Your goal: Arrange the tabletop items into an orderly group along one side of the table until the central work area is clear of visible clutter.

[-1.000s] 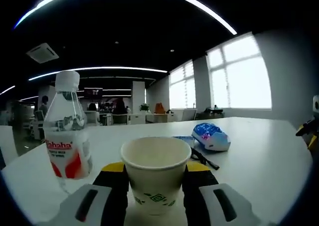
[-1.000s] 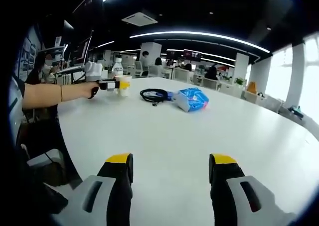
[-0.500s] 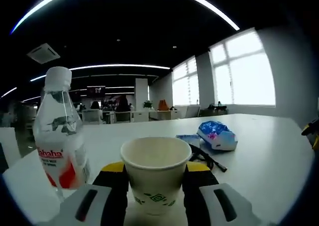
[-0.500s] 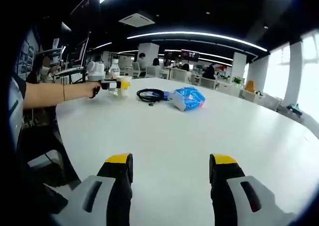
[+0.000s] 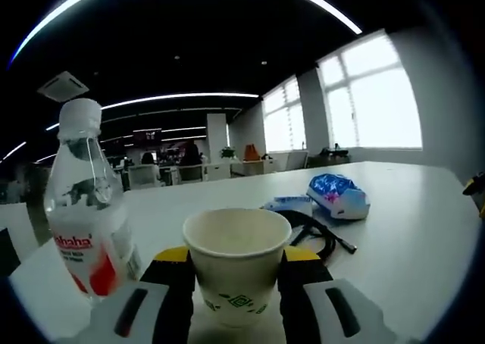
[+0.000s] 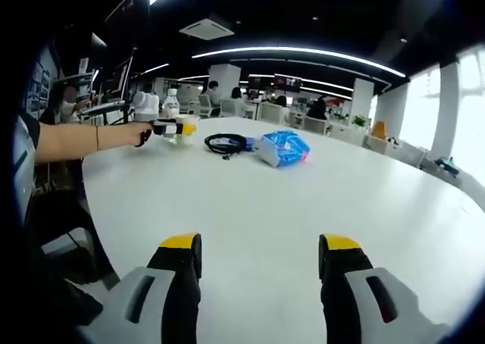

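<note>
A paper cup (image 5: 237, 264) is clamped by the left gripper (image 5: 237, 298) beside a water bottle (image 5: 85, 200) on the white table (image 6: 303, 200). The right gripper (image 6: 260, 283) is held released over the table. An open-plan office with ceiling light strips (image 6: 303, 54) is seen beyond the table.

**Paper, plastic and a smooth white top**

At lower centre of the left gripper view, the paper cup (image 5: 237, 264) looks matt, off-white, with a rolled rim and a small green print. At left, the water bottle (image 5: 82, 207) is clear, glossy plastic with a white ribbed cap and a shiny red-and-white label. The snack packet (image 5: 338, 196), right of centre, is glossy blue film catching highlights. The cable (image 5: 318, 236) beside it looks like matt black rubber. The surface (image 6: 303, 200) is smooth, white, faintly sheened. The left claw (image 5: 237, 283) has matt black jaws with yellow tips in grey plastic housings; the right claw (image 6: 259, 261), at lower centre of the right gripper view, looks the same.
</note>
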`<state>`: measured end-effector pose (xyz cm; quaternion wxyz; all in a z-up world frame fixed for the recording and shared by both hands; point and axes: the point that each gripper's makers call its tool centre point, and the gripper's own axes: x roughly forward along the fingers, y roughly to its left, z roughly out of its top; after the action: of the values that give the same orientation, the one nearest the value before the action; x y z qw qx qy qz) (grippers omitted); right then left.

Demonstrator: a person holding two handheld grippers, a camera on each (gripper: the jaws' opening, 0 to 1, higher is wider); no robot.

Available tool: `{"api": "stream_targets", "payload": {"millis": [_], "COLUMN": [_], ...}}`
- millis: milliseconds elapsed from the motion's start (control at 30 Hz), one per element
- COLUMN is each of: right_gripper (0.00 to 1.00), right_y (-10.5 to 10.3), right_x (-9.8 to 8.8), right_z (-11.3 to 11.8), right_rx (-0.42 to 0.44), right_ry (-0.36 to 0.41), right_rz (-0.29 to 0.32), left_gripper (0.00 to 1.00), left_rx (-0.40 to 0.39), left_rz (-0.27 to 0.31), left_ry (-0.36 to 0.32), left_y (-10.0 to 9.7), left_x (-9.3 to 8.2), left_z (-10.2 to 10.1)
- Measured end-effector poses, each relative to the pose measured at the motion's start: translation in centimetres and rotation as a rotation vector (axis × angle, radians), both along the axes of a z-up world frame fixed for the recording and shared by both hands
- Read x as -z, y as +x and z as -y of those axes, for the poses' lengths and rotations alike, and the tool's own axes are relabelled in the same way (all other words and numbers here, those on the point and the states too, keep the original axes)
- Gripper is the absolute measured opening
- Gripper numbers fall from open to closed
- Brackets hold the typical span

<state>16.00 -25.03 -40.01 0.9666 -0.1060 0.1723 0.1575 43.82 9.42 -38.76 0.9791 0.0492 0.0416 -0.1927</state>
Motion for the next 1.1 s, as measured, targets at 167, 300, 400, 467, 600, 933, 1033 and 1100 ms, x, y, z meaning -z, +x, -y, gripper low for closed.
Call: {"api": "stream_targets", "payload": {"millis": [167, 300, 400, 467, 600, 933, 1033, 1100], "right_gripper": [0.6, 0.6, 0.6, 0.6, 0.6, 0.59, 0.59, 0.59], "right_y": [0.1, 0.2, 0.3, 0.3, 0.4, 0.4, 0.4, 0.5], "right_x": [-0.1, 0.1, 0.2, 0.1, 0.3, 0.9, 0.9, 0.8], "right_z": [0.0, 0.1, 0.2, 0.1, 0.2, 0.4, 0.3, 0.2], "right_rx": [-0.003, 0.0, -0.001, -0.002, -0.001, 0.003, 0.001, 0.0], "right_ry": [-0.005, -0.011, -0.013, -0.011, -0.014, -0.018, -0.017, -0.013], "right_rz": [0.001, -0.008, -0.01, -0.009, -0.013, -0.029, -0.029, -0.027], "left_gripper": [0.42, 0.42, 0.42, 0.43, 0.45, 0.42, 0.42, 0.42], "left_rx": [-0.011, -0.011, -0.01, -0.007, -0.011, 0.011, 0.015, 0.015], "left_rz": [-0.003, -0.004, -0.006, -0.01, -0.017, -0.091, -0.085, -0.082], "left_ry": [0.002, 0.012, 0.008, 0.001, -0.014, 0.057, 0.029, 0.041], "left_y": [0.4, 0.5, 0.5, 0.5, 0.5, 0.0, 0.2, 0.2], "left_x": [0.2, 0.4, 0.5, 0.6, 0.8, 3.3, 2.6, 2.5], "left_z": [-0.3, -0.4, -0.4, -0.4, -0.6, -0.2, 0.0, 0.0]}}
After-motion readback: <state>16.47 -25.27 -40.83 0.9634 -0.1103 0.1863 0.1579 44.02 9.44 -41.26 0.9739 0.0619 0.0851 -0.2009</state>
